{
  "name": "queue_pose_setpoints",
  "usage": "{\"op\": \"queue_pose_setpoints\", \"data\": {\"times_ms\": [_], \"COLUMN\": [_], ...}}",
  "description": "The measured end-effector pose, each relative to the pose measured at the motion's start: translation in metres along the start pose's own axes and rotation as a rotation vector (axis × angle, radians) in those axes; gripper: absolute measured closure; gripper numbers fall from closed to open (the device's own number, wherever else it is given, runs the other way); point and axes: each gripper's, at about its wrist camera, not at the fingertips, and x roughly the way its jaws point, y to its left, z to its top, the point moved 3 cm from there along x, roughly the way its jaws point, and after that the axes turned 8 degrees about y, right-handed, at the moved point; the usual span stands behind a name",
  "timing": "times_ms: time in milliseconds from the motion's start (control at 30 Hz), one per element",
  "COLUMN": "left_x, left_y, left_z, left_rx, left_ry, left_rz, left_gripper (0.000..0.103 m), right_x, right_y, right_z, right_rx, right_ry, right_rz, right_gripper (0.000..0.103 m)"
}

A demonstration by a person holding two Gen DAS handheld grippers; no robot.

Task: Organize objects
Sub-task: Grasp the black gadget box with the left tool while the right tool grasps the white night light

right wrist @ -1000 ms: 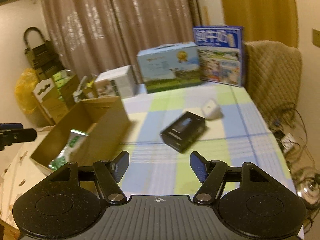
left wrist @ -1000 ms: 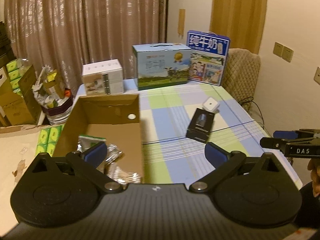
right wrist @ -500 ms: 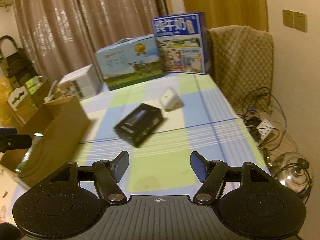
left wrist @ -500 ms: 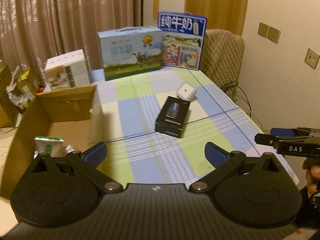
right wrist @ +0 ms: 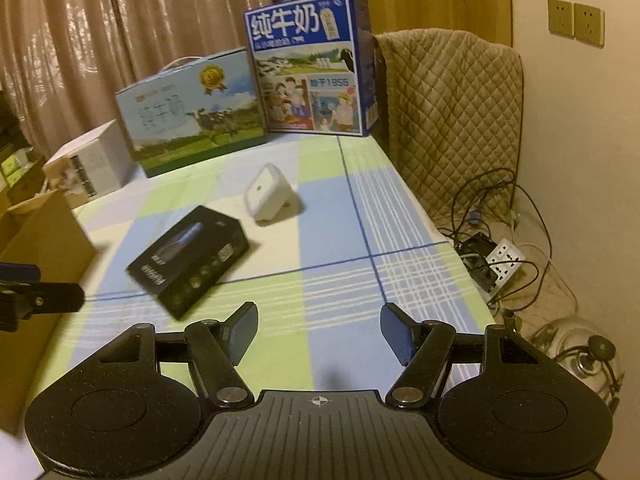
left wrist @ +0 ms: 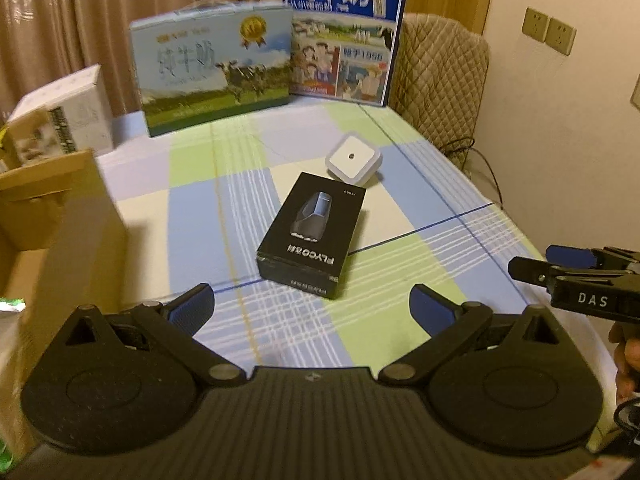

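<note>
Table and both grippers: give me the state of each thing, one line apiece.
left gripper: open, empty
right gripper: open, empty
black box: closed, lying flat
white cube: tilted, just behind the black box
cardboard box: open top
two milk cartons: upright, closed

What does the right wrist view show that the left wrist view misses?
Only the right wrist view shows the floor beside the table: a white power strip with tangled cables and a glass kettle.

Only the left wrist view shows the top print of the black box, the face of the white cube and green packaging in the cardboard box.

Both show the checked tablecloth, two milk cartons, the white carton, and both grippers open, left gripper and right gripper.
</note>
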Motion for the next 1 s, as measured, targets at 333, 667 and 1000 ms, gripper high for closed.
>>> {"op": "queue_pose_setpoints", "data": {"times_ms": [333,667,1000], "left_x": [0.084,0.144,0.135], "left_y": [0.004,0.003,0.011], "left_z": [0.046,0.068,0.066], "left_rx": [0.084,0.148,0.091], "left_ry": [0.089,0.177,0.176], "left_rz": [-0.012,-0.038,-0.007], "left_gripper": [0.003,0.015,0.026], "right_x": [0.057,0.089,0.086], "right_y": [-0.002,-0.02,-0.016], "right_z": [0.029,0.037,0.041], "right_rx": [-0.063,-0.093,-0.092], "right_ry": [0.019,0.049,0.024], "right_rz": [-0.007,-0.077,-0.052], "right_gripper": [0.038,0.038,0.038]}}
